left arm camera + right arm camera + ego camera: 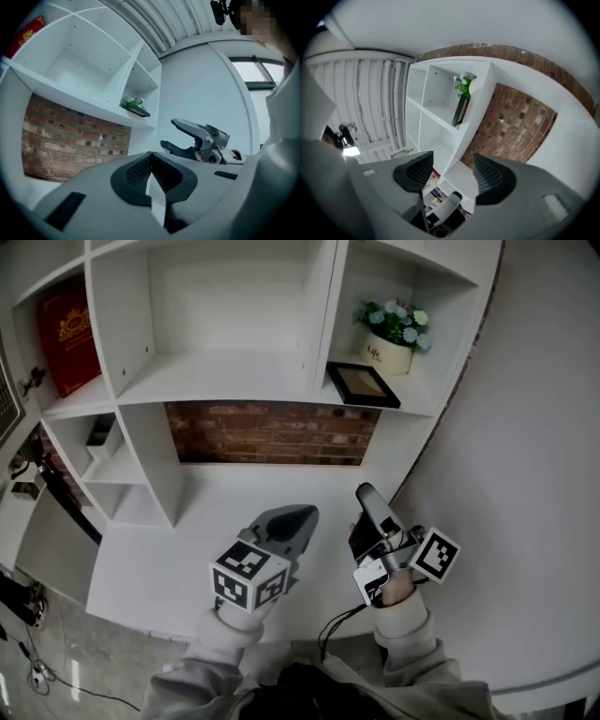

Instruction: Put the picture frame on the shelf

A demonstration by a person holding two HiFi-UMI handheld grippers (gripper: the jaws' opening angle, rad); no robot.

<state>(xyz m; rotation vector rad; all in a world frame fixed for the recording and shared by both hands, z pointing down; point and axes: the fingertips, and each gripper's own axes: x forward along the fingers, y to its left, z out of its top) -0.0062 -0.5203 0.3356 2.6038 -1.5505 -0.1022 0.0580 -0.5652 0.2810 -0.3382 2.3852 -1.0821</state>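
The black picture frame (pixel 362 383) lies flat on the right-hand shelf board (pixel 417 399), just in front of a white pot of flowers (pixel 394 338). It shows small in the left gripper view (pixel 137 110) and edge-on in the right gripper view (pixel 461 108). Both grippers hover low over the white tabletop (pixel 178 540), well short of the shelf. My left gripper (pixel 298 517) is shut, its pads (pixel 161 171) meeting with nothing between them. My right gripper (pixel 359 517) stands open and empty (pixel 452 173); its spread jaws also show in the left gripper view (pixel 180 136).
The white shelf unit (pixel 225 381) has an empty middle compartment. A red box (pixel 67 334) stands in the left one. A brick panel (pixel 272 434) backs the space under the shelf. A white wall (pixel 534 456) curves along the right.
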